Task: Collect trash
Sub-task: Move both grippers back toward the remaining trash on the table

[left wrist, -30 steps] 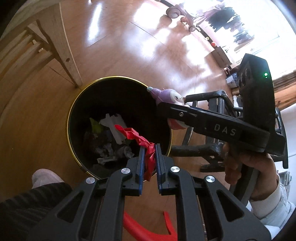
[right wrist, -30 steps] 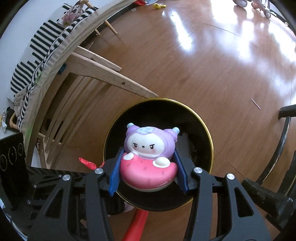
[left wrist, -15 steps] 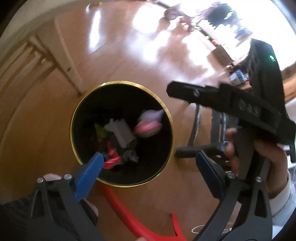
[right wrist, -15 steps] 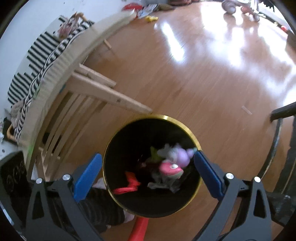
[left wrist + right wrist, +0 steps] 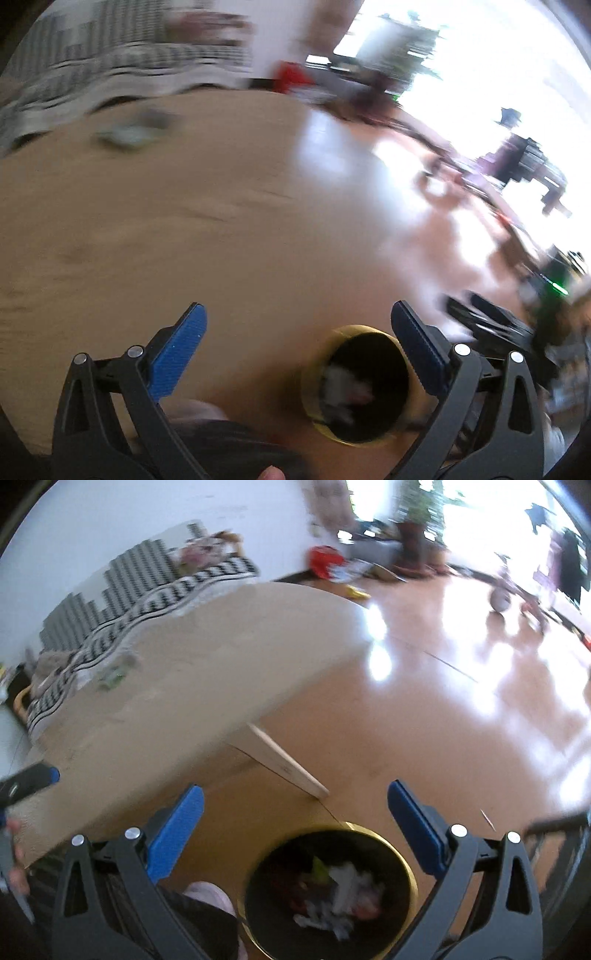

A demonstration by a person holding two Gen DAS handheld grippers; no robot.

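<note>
Both grippers empty and spread wide: left gripper point(image 5: 298, 339) with blue pads far apart, nothing between them but table and bin beyond; right gripper point(image 5: 295, 818) likewise gaping, nothing held. Below and close in front of both, the gold-rimmed black bin point(image 5: 408, 864), standing on the wooden floor point(image 5: 461, 731) beside the table leg point(image 5: 284, 762), already holding a heap of white and reddish scraps. Next target, judged from the task: the small pale green-white scrap point(image 5: 129, 134) lying on the light table point(image 5: 221, 221), far side, near the striped cloth point(image 5: 155, 587). Also seen from the right gripper point(image 5: 114, 675), up and to the left of its pads, well apart from them. From the left gripper, up and left too, across most of the tabletop. Too blurred to tell its shape or long axis. Left hand likely the nearer, its view sitting over the tabletop while the right hangs over bin and floor. Reach forward and leftward, away from the bin.
</note>
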